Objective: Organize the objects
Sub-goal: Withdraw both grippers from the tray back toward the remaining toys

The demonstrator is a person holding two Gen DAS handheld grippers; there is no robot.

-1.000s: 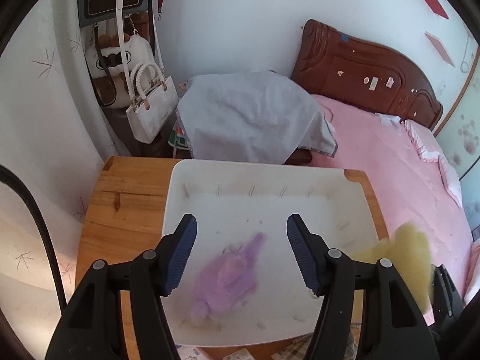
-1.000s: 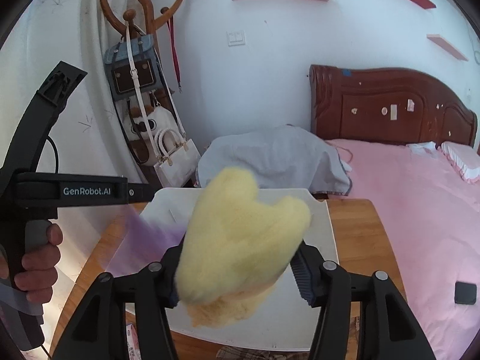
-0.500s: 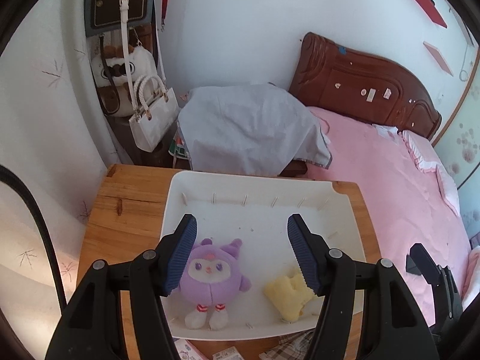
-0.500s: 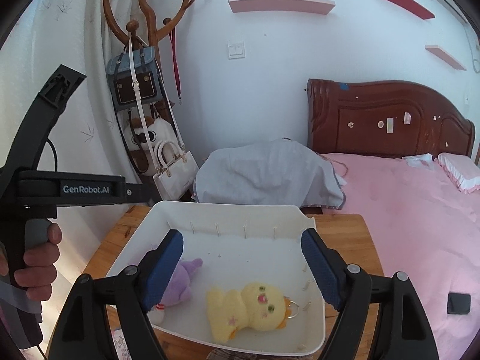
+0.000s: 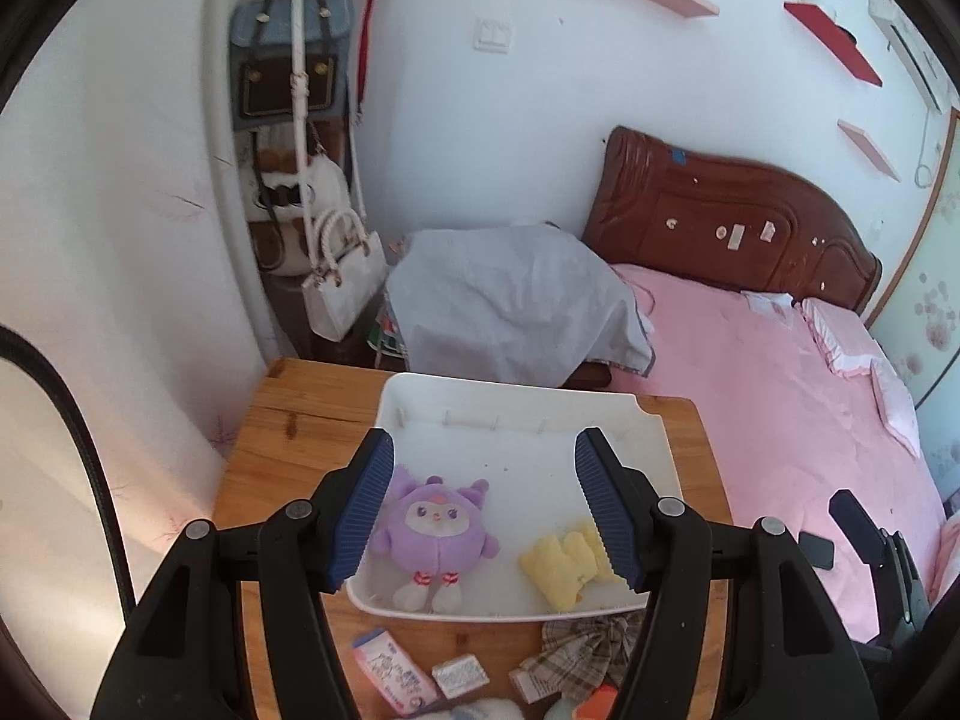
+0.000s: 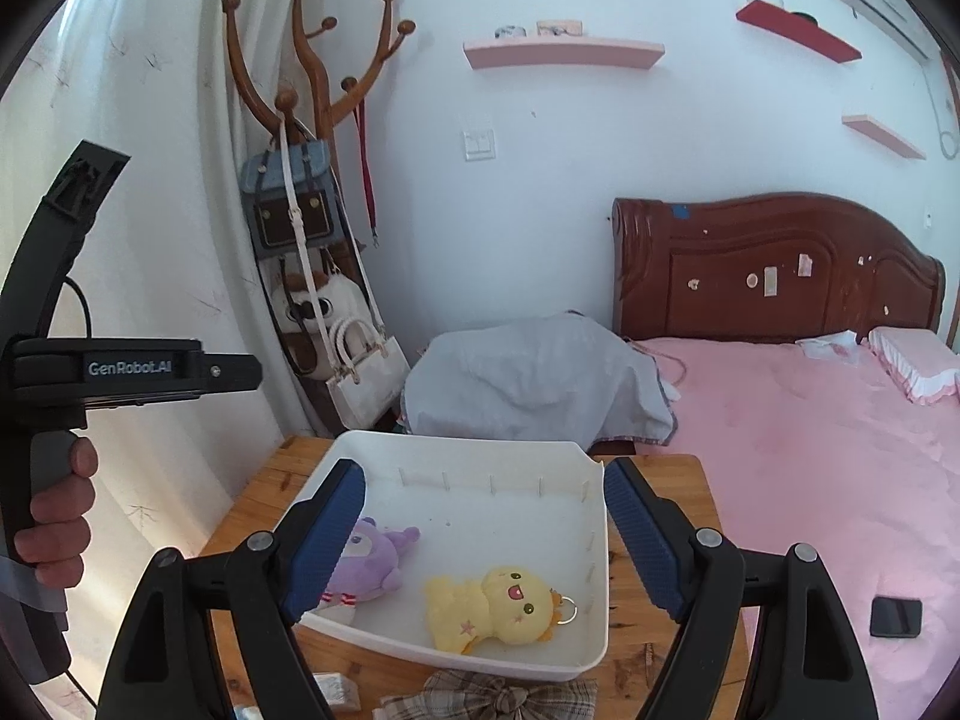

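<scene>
With both the left tool (image 5: 483, 504) and right tool (image 6: 485, 540) spread apart and empty above the white tray (image 6: 591, 651), the plaid bow (image 5: 585, 651) at the table's near edge looks light and floppy, best pinched at its bunched centre.

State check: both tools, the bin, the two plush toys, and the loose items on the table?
Left tool: open, empty.
Right tool: open, empty.
White plastic bin: upright on table.
Purple plush toy: lying in bin.
Yellow chick plush: lying in bin.
Plaid fabric bow: outside bin.
</scene>
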